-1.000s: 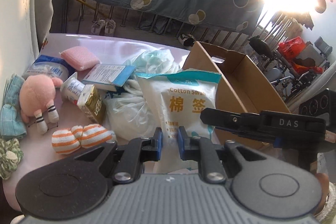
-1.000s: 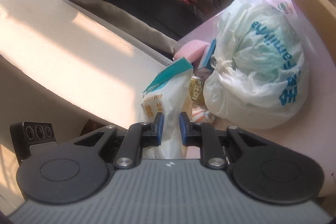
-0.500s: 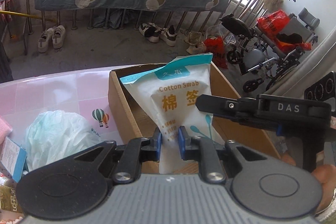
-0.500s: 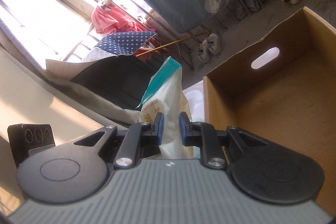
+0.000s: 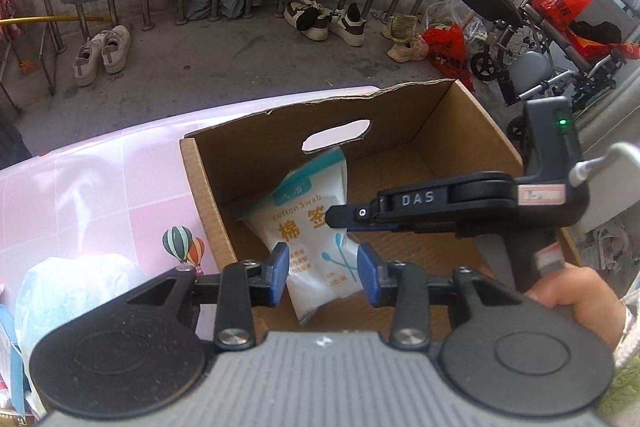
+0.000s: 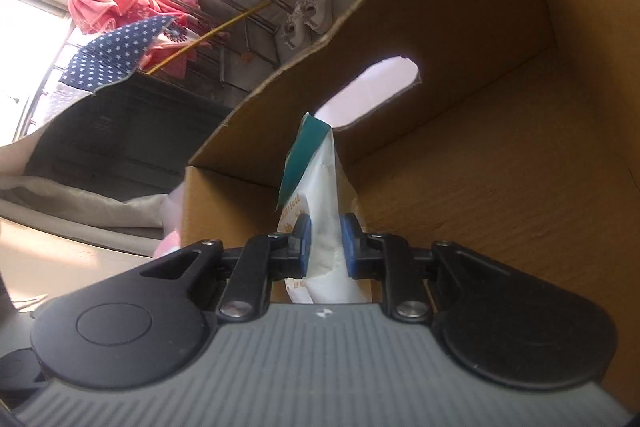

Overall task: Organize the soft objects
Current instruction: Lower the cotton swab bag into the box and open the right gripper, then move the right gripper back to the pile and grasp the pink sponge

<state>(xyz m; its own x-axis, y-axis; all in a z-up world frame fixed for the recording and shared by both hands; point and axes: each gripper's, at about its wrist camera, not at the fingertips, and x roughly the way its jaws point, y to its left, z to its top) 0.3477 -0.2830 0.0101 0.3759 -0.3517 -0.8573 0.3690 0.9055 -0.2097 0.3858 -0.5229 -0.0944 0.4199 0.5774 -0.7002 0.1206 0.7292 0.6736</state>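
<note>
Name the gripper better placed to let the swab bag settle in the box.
Right. The right gripper pinches the swab bag inside the box; the left gripper is opening, pads clear of it.

Two close wrist views angled down into one shared cardboard box (image 5: pixel 400 107) (image 6: pixel 500 67), from adjacent sides.

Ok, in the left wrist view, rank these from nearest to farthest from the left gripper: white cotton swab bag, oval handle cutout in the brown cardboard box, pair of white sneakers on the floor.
1. White cotton swab bag: between the opening jaws of the left gripper, inside the box.
2. Oval handle cutout: in the far wall of the brown cardboard box.
3. Pair of white sneakers: on the floor, far left.
</note>
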